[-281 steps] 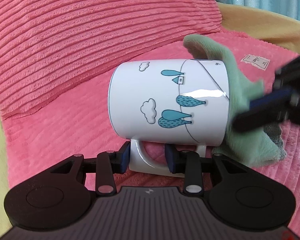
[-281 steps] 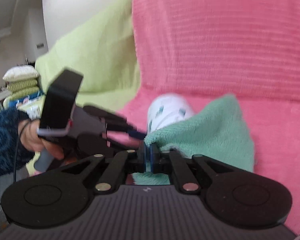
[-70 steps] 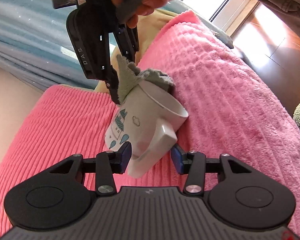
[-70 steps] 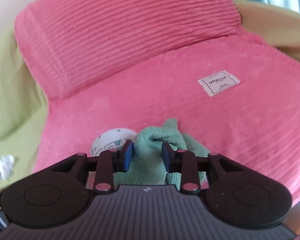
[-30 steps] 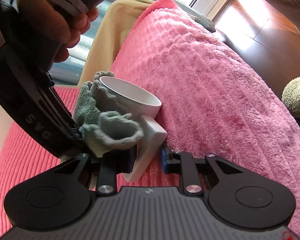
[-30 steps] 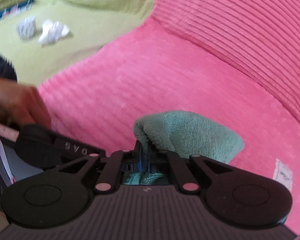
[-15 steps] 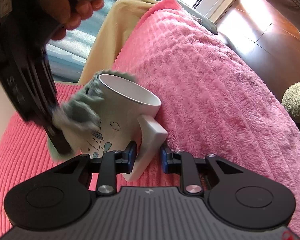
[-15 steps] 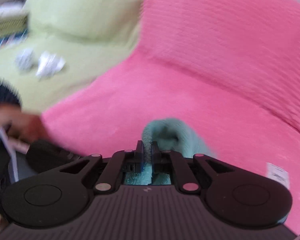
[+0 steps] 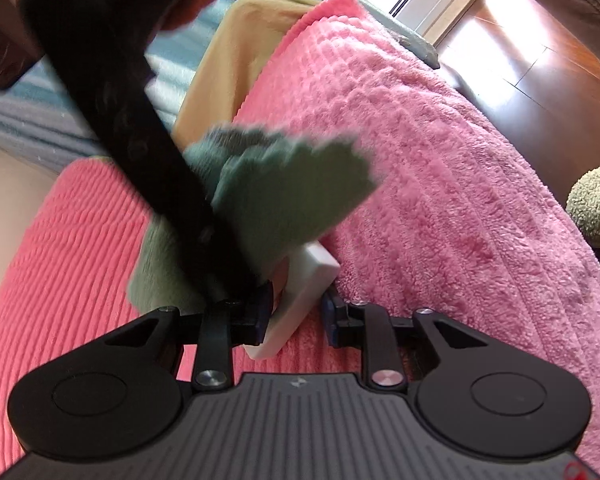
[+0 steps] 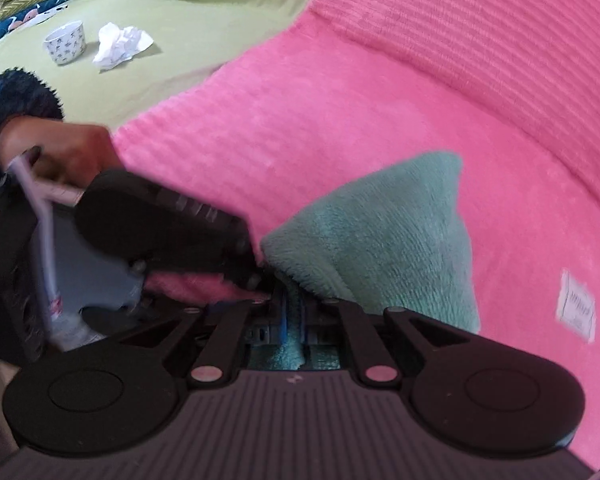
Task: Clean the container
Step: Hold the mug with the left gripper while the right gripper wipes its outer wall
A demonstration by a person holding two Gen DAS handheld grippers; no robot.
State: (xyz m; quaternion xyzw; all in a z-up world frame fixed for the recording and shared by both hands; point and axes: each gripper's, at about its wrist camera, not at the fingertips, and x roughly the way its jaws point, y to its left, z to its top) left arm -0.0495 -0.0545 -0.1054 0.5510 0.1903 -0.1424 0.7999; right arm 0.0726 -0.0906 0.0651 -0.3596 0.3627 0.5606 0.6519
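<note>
- Left gripper fingers clamp the white handle of the mug, low centre over the pink blanket.
- Right gripper fingers pinch the green cloth, which covers the mug at 12 o'clock.

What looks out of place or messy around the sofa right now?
A crumpled white tissue lies loose on the green cushion, beside a small patterned cup. Nothing looks spilled or broken; the green cloth hides the mug.
</note>
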